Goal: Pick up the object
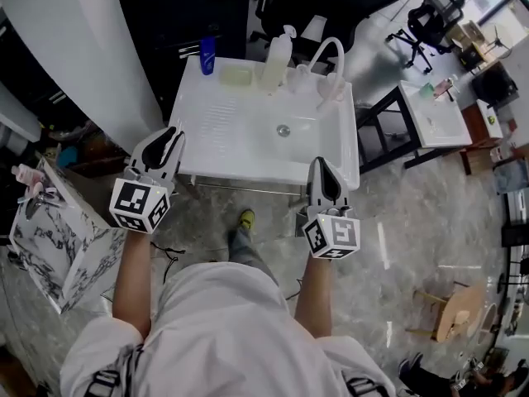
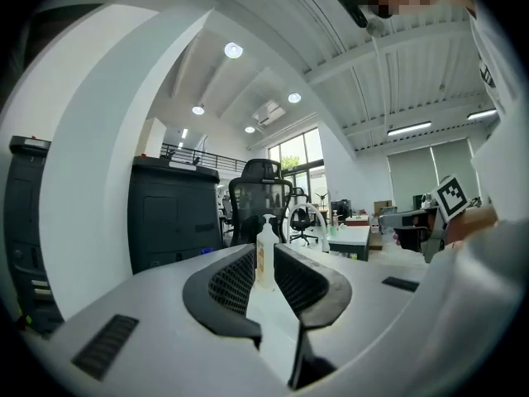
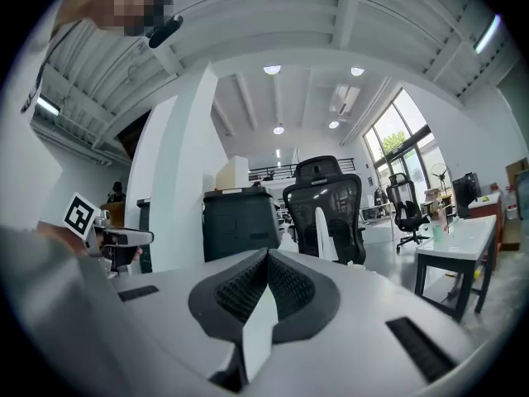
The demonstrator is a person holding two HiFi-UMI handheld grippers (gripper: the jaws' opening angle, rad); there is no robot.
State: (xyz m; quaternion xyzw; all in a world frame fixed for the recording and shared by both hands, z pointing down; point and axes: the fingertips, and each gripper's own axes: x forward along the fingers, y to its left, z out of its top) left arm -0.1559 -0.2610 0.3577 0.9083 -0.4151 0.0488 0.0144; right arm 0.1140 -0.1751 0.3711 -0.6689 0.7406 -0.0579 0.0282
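Note:
A white sink table (image 1: 216, 143) stands in front of me. Along its far edge are a blue bottle (image 1: 207, 56), a translucent container (image 1: 236, 76), a clear pump bottle (image 1: 277, 56) and a white arched faucet (image 1: 326, 55). My left gripper (image 1: 165, 150) hovers at the table's near left corner, slightly open and empty. In the left gripper view the pump bottle (image 2: 266, 251) shows through the narrow gap of that gripper (image 2: 263, 256). My right gripper (image 1: 323, 177) is held over the near right edge. Its jaws meet with nothing between them in the right gripper view (image 3: 267, 256).
A wide white column (image 1: 91, 48) rises at the left, with a marble-patterned cabinet (image 1: 50, 230) below it. A black-framed white table (image 1: 434, 114) stands to the right and office chairs (image 1: 421, 23) behind. A dark cabinet (image 2: 169, 217) sits beyond the sink.

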